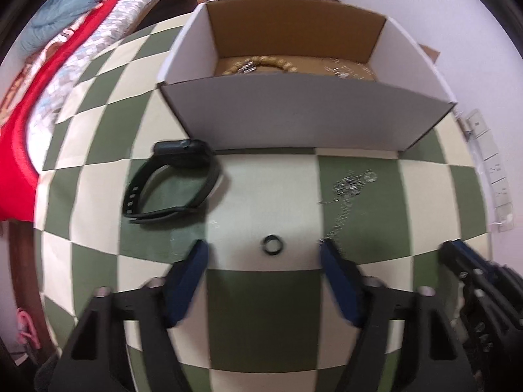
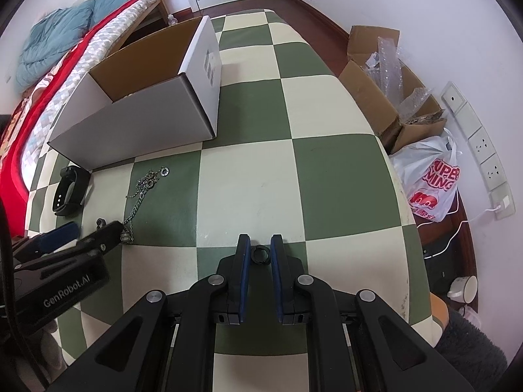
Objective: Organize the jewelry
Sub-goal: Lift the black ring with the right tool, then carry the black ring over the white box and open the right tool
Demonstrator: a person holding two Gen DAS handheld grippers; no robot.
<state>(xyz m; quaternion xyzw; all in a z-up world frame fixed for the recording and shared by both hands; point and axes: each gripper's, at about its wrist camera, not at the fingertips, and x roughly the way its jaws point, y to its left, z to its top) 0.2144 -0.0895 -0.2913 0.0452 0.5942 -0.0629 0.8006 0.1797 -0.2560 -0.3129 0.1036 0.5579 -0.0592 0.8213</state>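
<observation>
rings 2 (image 1: 274,245) (image 2: 260,254) | watch 1 (image 1: 173,183) | chain 1 (image 1: 349,189) | box 1 (image 1: 304,121)

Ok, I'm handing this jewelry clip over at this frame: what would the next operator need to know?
Left gripper: open, fingers either side of a small black ring lying on the checked tablecloth.
Right gripper: fingers closed against both sides of a split black ring, low over the table.
Done: a beaded bracelet and a silvery piece lie in the cardboard box.
Left: both rings, the black smartwatch and the silver chain necklace, both in front of the box.
</observation>
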